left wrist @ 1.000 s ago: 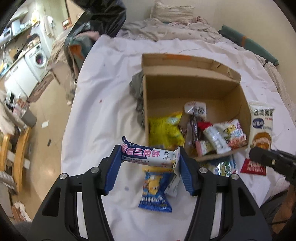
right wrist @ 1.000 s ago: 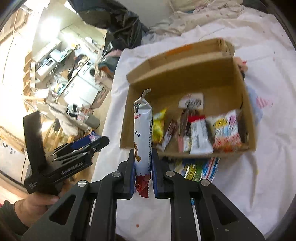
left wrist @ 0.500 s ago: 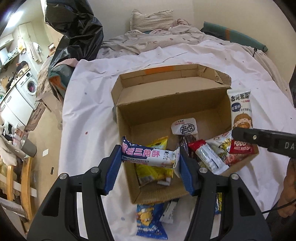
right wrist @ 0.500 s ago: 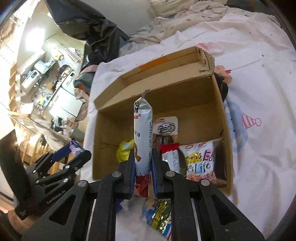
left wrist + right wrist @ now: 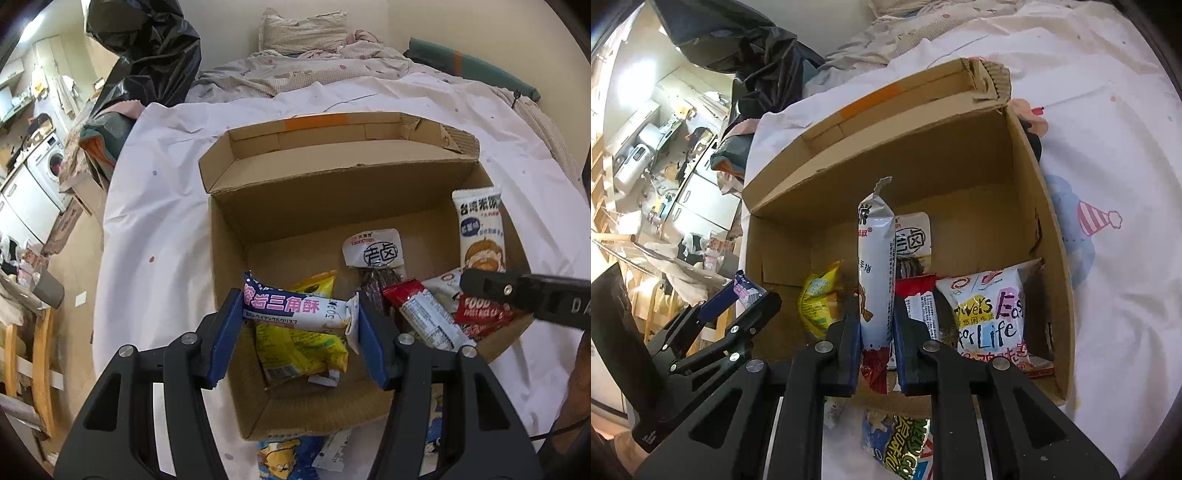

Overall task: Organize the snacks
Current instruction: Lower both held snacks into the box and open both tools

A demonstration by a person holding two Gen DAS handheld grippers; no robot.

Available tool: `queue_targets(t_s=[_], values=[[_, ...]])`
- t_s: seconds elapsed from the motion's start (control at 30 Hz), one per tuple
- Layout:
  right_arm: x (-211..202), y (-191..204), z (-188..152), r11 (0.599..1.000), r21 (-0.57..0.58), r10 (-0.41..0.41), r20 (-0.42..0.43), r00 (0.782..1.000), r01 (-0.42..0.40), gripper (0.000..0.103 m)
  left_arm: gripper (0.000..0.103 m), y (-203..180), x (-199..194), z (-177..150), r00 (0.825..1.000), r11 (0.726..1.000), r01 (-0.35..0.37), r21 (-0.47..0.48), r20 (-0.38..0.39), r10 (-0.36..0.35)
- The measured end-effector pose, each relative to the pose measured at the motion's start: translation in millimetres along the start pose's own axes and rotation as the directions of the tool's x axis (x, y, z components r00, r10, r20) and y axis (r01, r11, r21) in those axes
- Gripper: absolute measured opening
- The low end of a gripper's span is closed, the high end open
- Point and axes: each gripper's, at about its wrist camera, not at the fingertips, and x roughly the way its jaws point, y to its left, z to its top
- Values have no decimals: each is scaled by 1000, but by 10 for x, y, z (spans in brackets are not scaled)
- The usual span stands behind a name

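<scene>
At the far left of the left wrist view a washing machine (image 5: 50,166) stands on the floor beside the bed, and a black plastic bag (image 5: 147,51) bulges at the bed's far left corner. The left gripper (image 5: 297,319) hovers over the near left part of an open cardboard box (image 5: 332,192) that sits on the white bedsheet (image 5: 155,229); its jaws are clamped on the two ends of a white and blue snack bar (image 5: 295,310), which lies crosswise between the blue pads. Directly under that bar, on the box floor, lies a yellow snack bag (image 5: 303,343). Further right in the box are a small white pouch (image 5: 373,247) with a dark wrapped piece just near of it, then a red and white bar (image 5: 424,314). In the right wrist view a white crisps bag (image 5: 991,314) printed "For Life" leans in the box's near right corner. The right gripper (image 5: 875,354) holds a tall white rice-roll packet (image 5: 875,266) upright over the middle of the box, jaws closed tight on its red lower end. Outside the box, against its near wall, a blue snack packet (image 5: 277,458) lies on the sheet, with a green and yellow packet (image 5: 908,443) just right of it.
</scene>
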Motion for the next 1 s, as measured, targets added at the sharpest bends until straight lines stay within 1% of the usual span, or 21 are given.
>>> queue_targets(t_s=[0.17,0.43,0.67,0.87,0.97,1.0], values=[[41,21,-8,1000,1,3,-10,1000,-3,16,56,2,30,12,1000,1000,4,-13,2,-4],[104,26,-32,1000,-2,-3,-34,999,3,16,57,-36,59,-16,1000,1000,25,0,-16,-25],[165,53,-9,1000,-3,-18,-47,999,17,17,58,-28,34,-15,1000,1000,15,-2,0,-15],[211,56,3,1000,5,-15,-57,998,15,18,64,-6,60,-30,999,1000,23,-14,-23,-23],[229,54,3,1000,9,-14,-60,998,14,20,71,-7,57,-34,999,1000,23,-18,-26,-23],[235,51,7,1000,11,-10,-61,998,11,20,76,-4,53,-35,999,1000,22,-21,-24,-22]])
